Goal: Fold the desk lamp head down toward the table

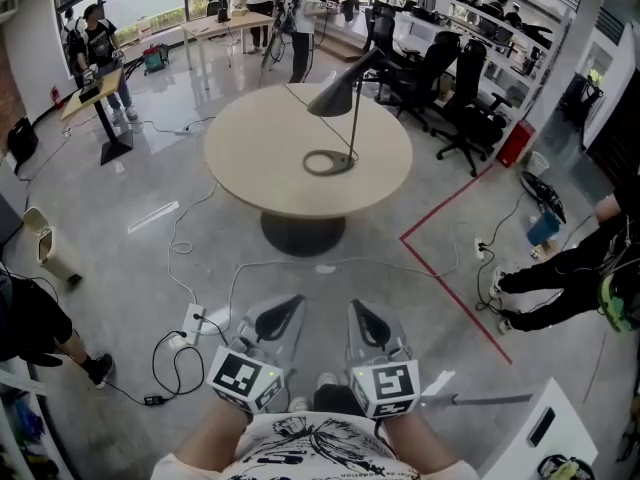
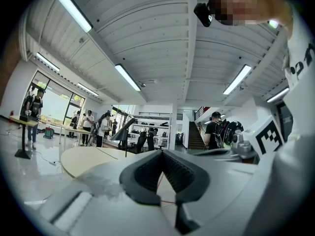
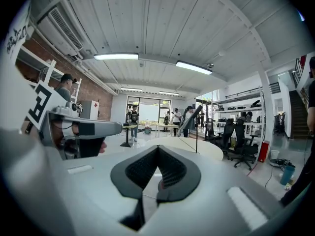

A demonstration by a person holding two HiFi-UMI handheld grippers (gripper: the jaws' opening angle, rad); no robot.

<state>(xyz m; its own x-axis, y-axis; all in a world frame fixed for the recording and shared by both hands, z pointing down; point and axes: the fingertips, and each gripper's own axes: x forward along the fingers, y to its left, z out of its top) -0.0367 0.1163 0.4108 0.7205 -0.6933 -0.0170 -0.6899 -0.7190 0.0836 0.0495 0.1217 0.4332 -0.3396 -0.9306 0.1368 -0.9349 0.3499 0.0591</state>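
– Head view, first entry: desk lamp (image 1: 340, 103)?
– Stands near the centre of the round desk (image 1: 250, 158). Ring base flat, thin pole upright, cone head raised.
– Grippers?
– Left gripper (image 1: 285, 310): at 6 o'clock from the desk, jaws closed together, nothing held. Right gripper (image 1: 362, 313): just beside it, likewise closed and empty. Both are well apart from the lamp.
– Surroundings?
– Office chairs (image 1: 440, 68) at 2 o'clock.
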